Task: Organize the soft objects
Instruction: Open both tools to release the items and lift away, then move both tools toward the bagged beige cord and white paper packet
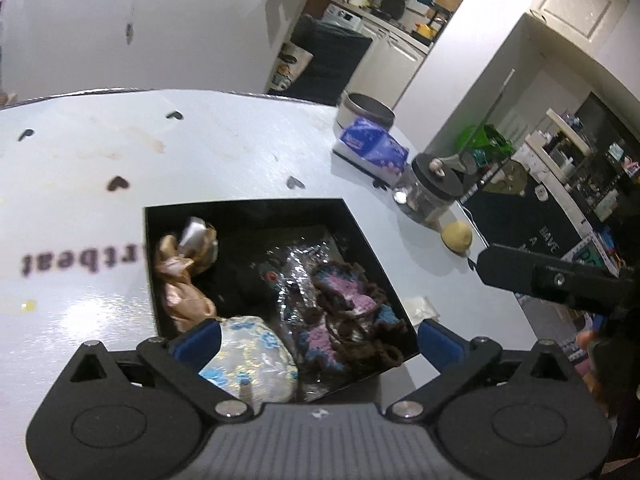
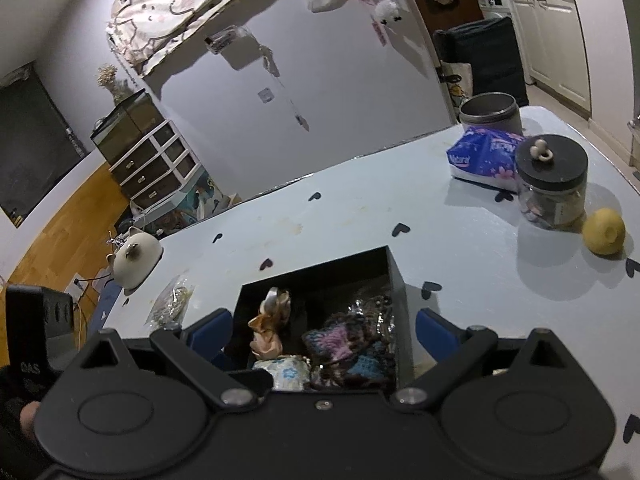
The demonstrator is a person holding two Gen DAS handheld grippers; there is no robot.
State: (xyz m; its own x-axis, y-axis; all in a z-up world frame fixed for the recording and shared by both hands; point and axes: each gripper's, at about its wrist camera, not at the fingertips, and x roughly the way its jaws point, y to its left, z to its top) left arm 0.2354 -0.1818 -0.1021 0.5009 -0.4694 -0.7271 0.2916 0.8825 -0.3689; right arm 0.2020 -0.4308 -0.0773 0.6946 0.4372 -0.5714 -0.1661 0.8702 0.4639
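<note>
From the left wrist, the left gripper [image 1: 316, 340] hangs over the near end of the black box [image 1: 256, 205] with its jaws spread wide and nothing between the pads; the floral pouch [image 1: 250, 354] lies in the box's near corner, just beside the left pad, with the crocheted piece [image 1: 344, 312] to its right and the satin ribbon [image 1: 182, 280] against the far left wall. The risk I see here is the pouch: it sits high near the rim, and a pad that brushes it could drag it back out onto the table [image 1: 240, 148]. The right gripper [image 1: 532, 276] crosses the right edge of this view, close enough that the two tools could knock together. From the right wrist, the right gripper [image 2: 324, 334] is also wide and empty, poised over the same box [image 2: 394, 264], where ribbon [image 2: 268, 328], pouch [image 2: 284, 372] and crochet [image 2: 344, 344] all lie inside. A small clear bag [image 2: 172, 300] rests on the table left of the box; a careless reach for it could catch the box wall and shift the box, I judge.
</note>
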